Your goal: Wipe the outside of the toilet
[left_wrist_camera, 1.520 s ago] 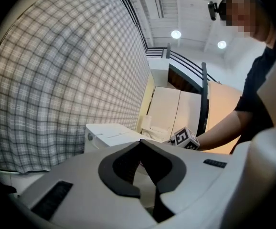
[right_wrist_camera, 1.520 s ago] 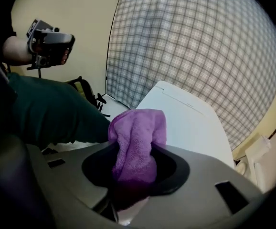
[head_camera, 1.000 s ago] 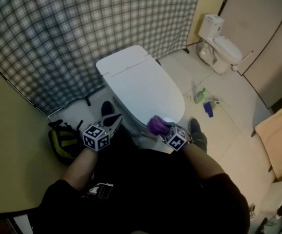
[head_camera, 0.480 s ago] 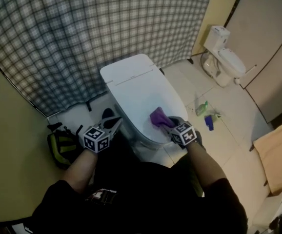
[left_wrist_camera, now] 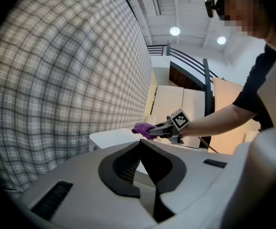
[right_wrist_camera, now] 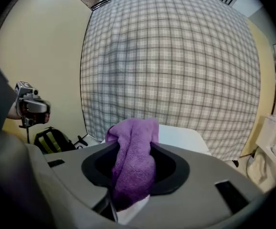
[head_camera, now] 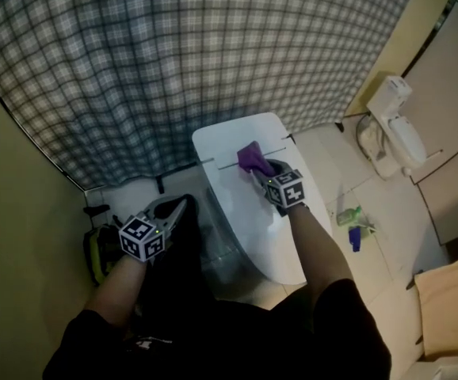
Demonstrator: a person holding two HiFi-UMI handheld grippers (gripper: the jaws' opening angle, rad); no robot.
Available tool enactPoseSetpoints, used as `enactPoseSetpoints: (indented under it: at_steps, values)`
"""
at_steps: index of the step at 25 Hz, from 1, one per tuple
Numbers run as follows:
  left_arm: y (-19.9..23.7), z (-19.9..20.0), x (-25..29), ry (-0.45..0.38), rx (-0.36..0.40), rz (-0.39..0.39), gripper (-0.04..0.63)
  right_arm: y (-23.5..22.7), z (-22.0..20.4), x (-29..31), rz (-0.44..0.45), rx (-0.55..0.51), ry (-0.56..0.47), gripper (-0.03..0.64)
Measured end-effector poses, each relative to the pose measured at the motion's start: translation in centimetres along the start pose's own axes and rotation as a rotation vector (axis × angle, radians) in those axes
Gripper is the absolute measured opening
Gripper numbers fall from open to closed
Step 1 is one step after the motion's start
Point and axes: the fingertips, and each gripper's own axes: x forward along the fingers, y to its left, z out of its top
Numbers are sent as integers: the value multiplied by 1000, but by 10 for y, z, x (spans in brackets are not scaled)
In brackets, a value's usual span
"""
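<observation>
A: What does the right tool hold?

B: The right tool (head_camera: pixel 262 171) is clamped on a purple cloth (head_camera: pixel 251 157). The cloth bulges up between its jaws, and its front end rests on the rear top of the white toilet (head_camera: pixel 270 236), just behind the closed lid.

A: And the left tool?

B: The left tool (head_camera: pixel 180 207) has its jaws together on nothing. It hangs low beside the toilet's left flank, apart from it.

A: How does the toilet lie?

B: Its long axis runs from the plaid curtain (head_camera: pixel 173 70) at its back toward the person, whose right arm reaches along the lid. Most of the toilet's outside lies on the person's side of the cloth. The right tool is plainly the nearer, so a wiping stroke would likely draw back along that axis.

A: Anything else?

B: A backpack (head_camera: pixel 100 252) sits on the floor at the left. A second toilet (head_camera: pixel 395 133) stands well apart at the right.
</observation>
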Motion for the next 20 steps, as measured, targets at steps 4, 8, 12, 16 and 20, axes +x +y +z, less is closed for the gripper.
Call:
enactPoseSetpoints:
  at_steps: [4,8,12,16,20]
  values:
    - [38,-4,-19,29,-36,29,6,-25,37,83,-48,-6,-2,152]
    - [73,-23,-36,58,-31,48,6,-48,53,155,-111,-7,3,152]
    - [84,-31,-38,64,-55,70,6,-65,37,195,-135,-12,80,152]
    - [81,-39,-15,75,-64,75,6,-95,2,209,-157,-85,201,150]
    - [79,-44,-37,102,-86,80,6,-67,-17,200,-125,-44,281,144]
